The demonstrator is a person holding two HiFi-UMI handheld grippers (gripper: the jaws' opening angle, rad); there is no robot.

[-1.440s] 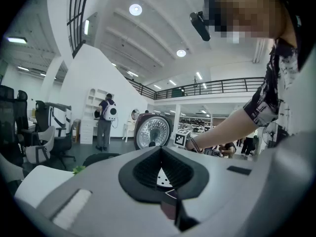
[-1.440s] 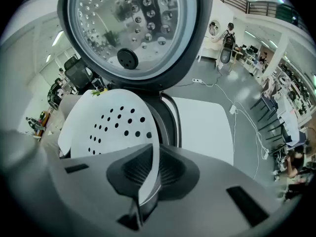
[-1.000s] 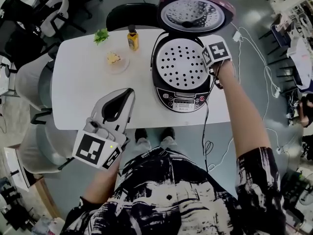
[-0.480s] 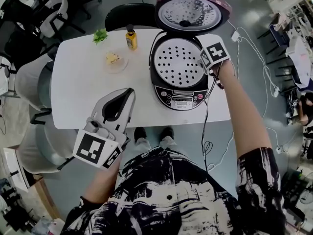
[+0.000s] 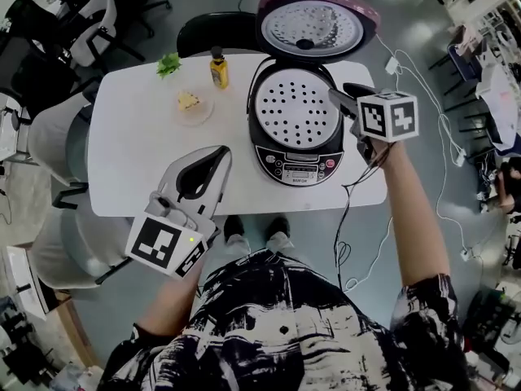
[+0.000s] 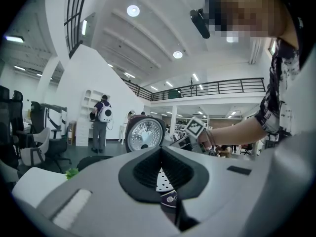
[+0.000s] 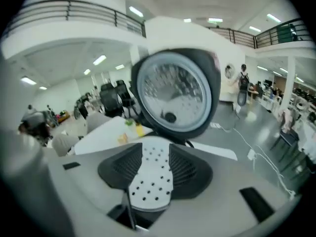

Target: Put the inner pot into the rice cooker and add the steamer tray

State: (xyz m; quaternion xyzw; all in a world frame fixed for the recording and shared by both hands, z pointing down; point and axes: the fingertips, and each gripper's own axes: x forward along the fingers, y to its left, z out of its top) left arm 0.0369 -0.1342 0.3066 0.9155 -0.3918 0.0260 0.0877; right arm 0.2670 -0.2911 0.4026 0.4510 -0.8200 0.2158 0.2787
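The rice cooker [image 5: 298, 162] stands open at the right of the white table [image 5: 130, 165], its lid [image 5: 313, 27] tipped back. The white perforated steamer tray [image 5: 293, 108] lies flat in its mouth; whatever is under it is hidden. My right gripper [image 5: 342, 94] hangs above the cooker's right rim, open, nothing between its fingers. In the right gripper view the tray [image 7: 150, 174] shows through the gap of the right gripper [image 7: 155, 149], with the lid [image 7: 173, 95] beyond. My left gripper [image 5: 220, 151] hovers over the table's front edge, shut and empty. The left gripper [image 6: 160, 152] faces the cooker [image 6: 143, 135].
A small amber bottle [image 5: 218, 66], a plate with food [image 5: 192, 103] and a green sprig [image 5: 168, 62] sit at the table's far side. The cooker's cable [image 5: 358, 218] trails off the right front edge. Chairs ring the table's left and far sides.
My right gripper opened, rose off the cooker's right rim and drew back to the right, with the tray left in the cooker. The left gripper stayed put.
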